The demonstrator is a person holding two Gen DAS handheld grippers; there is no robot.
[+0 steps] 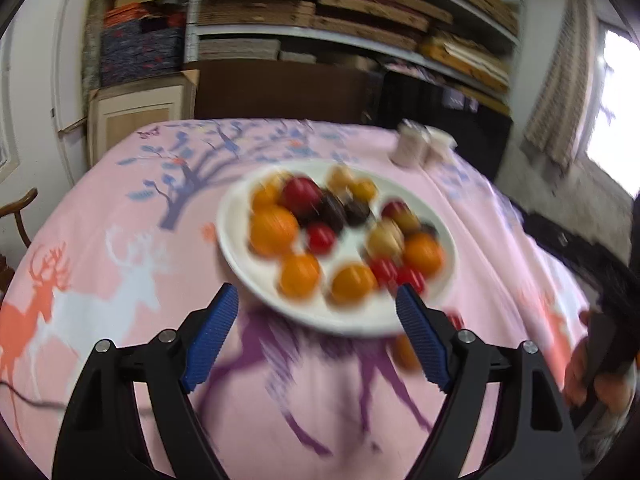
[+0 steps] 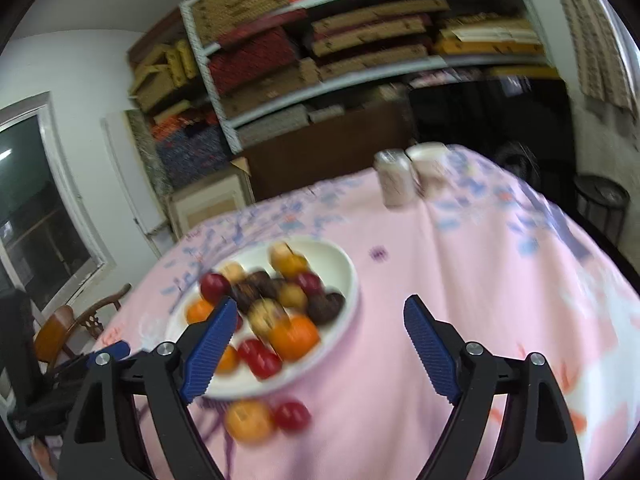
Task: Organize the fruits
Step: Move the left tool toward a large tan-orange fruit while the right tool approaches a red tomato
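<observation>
A white plate (image 1: 352,320) on the pink deer-print tablecloth (image 1: 120,240) holds several fruits: oranges (image 1: 274,230), red ones (image 1: 300,192) and dark ones (image 1: 332,210), all blurred. My left gripper (image 1: 316,290) hangs open just before the plate's near rim, with nothing between its blue pads. In the right wrist view the plate (image 2: 344,264) lies left of centre. My right gripper (image 2: 320,300) is open and empty, its left finger in front of the plate. A loose orange (image 2: 248,420) and a red fruit (image 2: 292,415) lie on the cloth in front of the plate.
Two pale jars (image 1: 408,144) stand at the table's far side, right of the plate. A hand (image 1: 592,376) holding the other gripper shows at the right edge. A wooden chair (image 2: 80,320) stands left of the table. Shelves stacked with boxes (image 2: 360,40) fill the back wall.
</observation>
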